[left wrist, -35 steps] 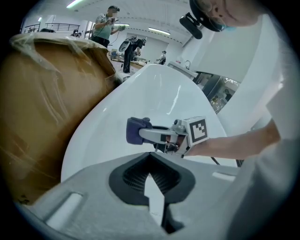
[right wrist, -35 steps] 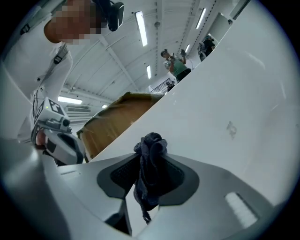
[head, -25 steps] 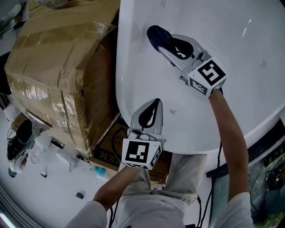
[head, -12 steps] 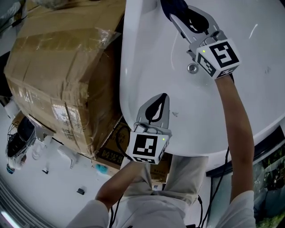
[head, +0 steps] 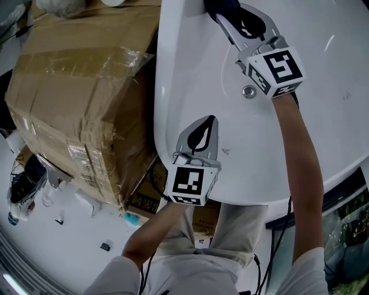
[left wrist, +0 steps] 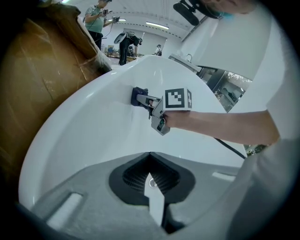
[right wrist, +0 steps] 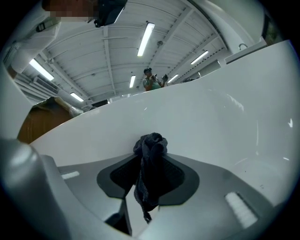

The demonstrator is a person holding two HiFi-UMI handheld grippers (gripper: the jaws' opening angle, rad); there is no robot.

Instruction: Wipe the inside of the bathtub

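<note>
On the left stands a big brown cardboard box (head: 81, 98) with shiny tape on it, just beside the white bathtub (head: 184, 69). Next comes the left gripper (head: 209, 122). Its jaws are pressed together with nothing between them, and it is over the near end of the tub. A bit further right there is a small round metal drain (head: 249, 91) in the tub. Last is the right gripper (head: 229, 16), reaching along the inside of the tub. Its jaws are squeezed on a dark cloth (head: 221, 7). The cloth bunches out past the tips and looks to be against the white wall.

The cloth looks soft, light and floppy, so it should squash where it is pushed. I think it is best held by the middle of the bunch, with a good lump sticking out to rub. The tub looks hard, smooth and slippery, so the cloth should slide easily. A loose grip could let it slip out.
</note>
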